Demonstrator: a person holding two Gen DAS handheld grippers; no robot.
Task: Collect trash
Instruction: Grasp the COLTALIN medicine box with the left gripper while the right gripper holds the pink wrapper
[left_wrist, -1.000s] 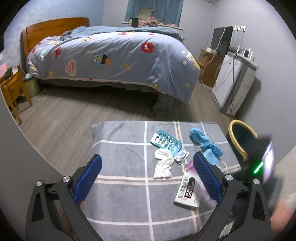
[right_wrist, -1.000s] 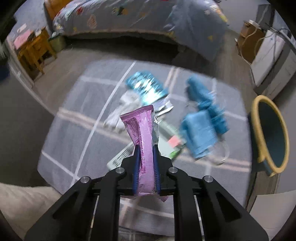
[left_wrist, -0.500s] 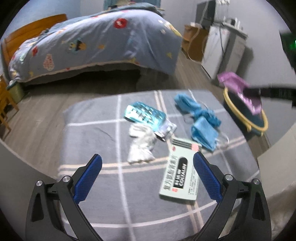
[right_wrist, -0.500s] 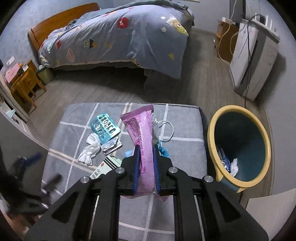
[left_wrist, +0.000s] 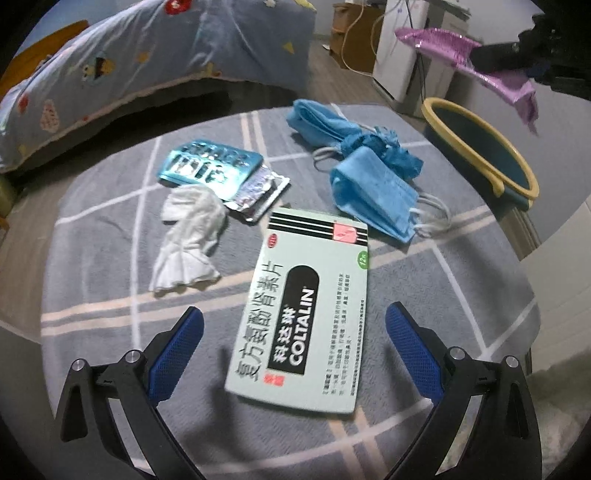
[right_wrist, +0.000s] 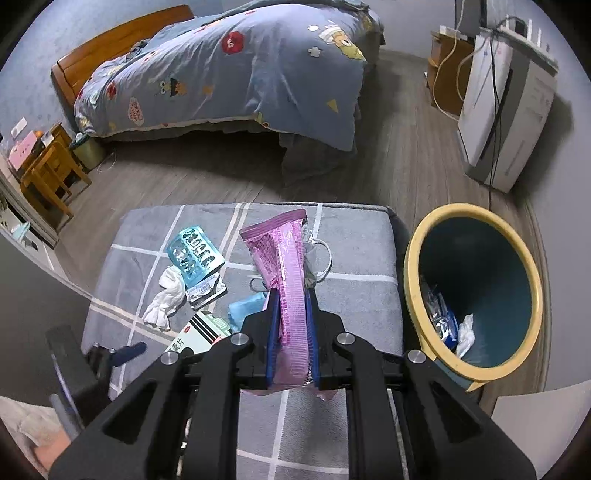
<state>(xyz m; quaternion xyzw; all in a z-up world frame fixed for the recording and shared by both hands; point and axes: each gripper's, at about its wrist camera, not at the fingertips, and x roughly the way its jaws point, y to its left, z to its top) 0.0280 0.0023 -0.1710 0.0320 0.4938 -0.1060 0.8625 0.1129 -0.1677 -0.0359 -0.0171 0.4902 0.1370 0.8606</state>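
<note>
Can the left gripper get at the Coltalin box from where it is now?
Probably yes. The left gripper is open, its blue pads either side of the Coltalin box, which lies flat and uncovered on the grey cloth. Being flat, it may be awkward to pinch.

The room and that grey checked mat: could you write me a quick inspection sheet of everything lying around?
Surface: grey checked mat on a wood floor.
Job's things: medicine box, blue face masks, blister pack, white tissue; yellow-rimmed bin beside the mat, scraps inside.
Clutter: nothing seen beyond the trash.
Grippers: left gripper open over the box; right gripper shut on a pink wrapper.
Cables: cords on the white appliance.
Surroundings: bed, wooden chair.
</note>
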